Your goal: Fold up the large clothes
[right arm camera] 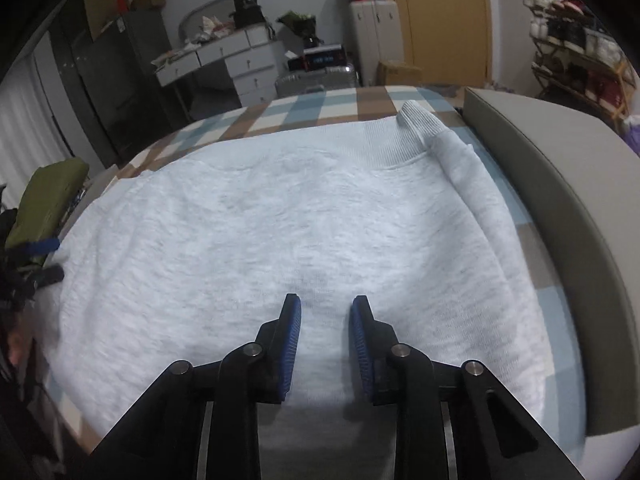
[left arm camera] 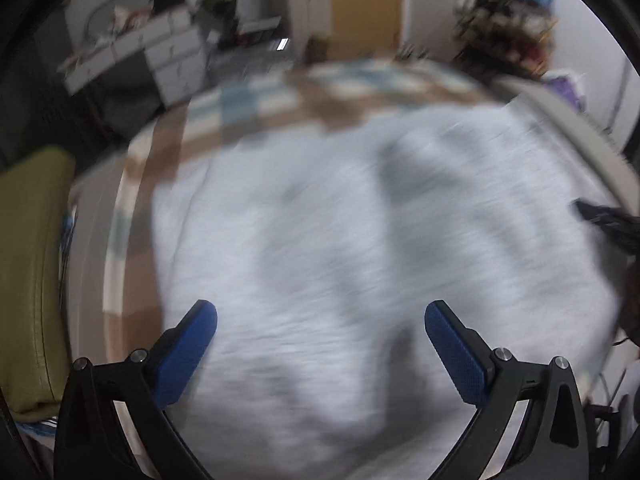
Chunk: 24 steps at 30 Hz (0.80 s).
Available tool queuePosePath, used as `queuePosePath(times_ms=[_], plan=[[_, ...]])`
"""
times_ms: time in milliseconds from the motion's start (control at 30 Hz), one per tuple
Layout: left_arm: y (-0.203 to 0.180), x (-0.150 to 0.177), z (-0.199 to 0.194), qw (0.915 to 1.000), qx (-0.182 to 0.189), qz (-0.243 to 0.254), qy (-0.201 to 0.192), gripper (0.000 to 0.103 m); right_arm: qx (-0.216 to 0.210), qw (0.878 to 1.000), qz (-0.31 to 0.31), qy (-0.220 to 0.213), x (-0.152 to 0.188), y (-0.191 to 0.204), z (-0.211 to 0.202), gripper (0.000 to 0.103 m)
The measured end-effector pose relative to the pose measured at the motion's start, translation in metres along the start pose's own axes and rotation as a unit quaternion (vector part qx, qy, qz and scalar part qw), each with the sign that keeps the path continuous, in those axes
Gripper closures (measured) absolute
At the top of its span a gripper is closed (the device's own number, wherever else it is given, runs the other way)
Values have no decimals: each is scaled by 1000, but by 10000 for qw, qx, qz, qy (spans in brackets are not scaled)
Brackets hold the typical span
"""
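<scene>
In the right wrist view, the right hand-held gripper [right arm camera: 326, 308] sits lowest in the frame, its blue pads [right arm camera: 290, 344] parted by a narrow gap. Light grey cloth shows through that gap, and the pads are not pressing on anything, so nothing is held. In the left wrist view, which is badly blurred, the left hand-held gripper [left arm camera: 320, 312] has its blue pads [left arm camera: 188, 354] set wide apart with nothing between them, above the same cloth.

The cloth is a light grey sweatshirt [right arm camera: 280, 220], spread flat across the bed [right arm camera: 304, 110]. It covers most of the mattress. Its ribbed hem runs along the far edge, and one sleeve [right arm camera: 464, 168] is folded in along the right side, its ribbed cuff [right arm camera: 418, 120] lying at the far right corner on top of the hem.

The bed has a checked sheet in blue, brown and cream, visible past the sweatshirt's far edge. A grey padded headboard [right arm camera: 560, 184] curves along the right side of the bed. To the left of the bed stands an olive green cushion [right arm camera: 48, 196].

Beyond the bed are a white dresser [right arm camera: 236, 64] with drawers, a silver suitcase [right arm camera: 316, 80], a wooden door [right arm camera: 440, 20] and, far right, a loaded shoe rack [right arm camera: 576, 48].
</scene>
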<state>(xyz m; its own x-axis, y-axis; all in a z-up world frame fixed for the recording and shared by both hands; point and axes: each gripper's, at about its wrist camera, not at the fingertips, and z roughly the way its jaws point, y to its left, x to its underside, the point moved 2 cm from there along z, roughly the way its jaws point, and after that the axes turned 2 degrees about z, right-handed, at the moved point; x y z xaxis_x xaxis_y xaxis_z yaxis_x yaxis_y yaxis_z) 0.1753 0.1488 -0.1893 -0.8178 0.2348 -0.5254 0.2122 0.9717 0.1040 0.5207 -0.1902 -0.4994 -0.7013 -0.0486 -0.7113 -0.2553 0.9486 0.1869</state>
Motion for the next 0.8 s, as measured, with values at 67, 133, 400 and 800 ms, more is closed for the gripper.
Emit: queuePosePath(times_ms=[67, 133, 400, 800], plan=[[22, 9, 27, 9989, 99, -238, 403, 2, -212, 9996, 203, -21, 4, -14, 15, 77], [32, 11, 29, 9979, 383, -396, 351, 1, -485, 9978, 449, -51, 9, -36, 22, 77], [16, -54, -23, 9986, 429, -151, -260, 12, -825, 9943, 643, -189, 30, -78, 50, 76], [-37, -99, 81, 9888, 830, -87, 1238, 2, -899, 9935, 678, -182, 47, -91, 83, 74]])
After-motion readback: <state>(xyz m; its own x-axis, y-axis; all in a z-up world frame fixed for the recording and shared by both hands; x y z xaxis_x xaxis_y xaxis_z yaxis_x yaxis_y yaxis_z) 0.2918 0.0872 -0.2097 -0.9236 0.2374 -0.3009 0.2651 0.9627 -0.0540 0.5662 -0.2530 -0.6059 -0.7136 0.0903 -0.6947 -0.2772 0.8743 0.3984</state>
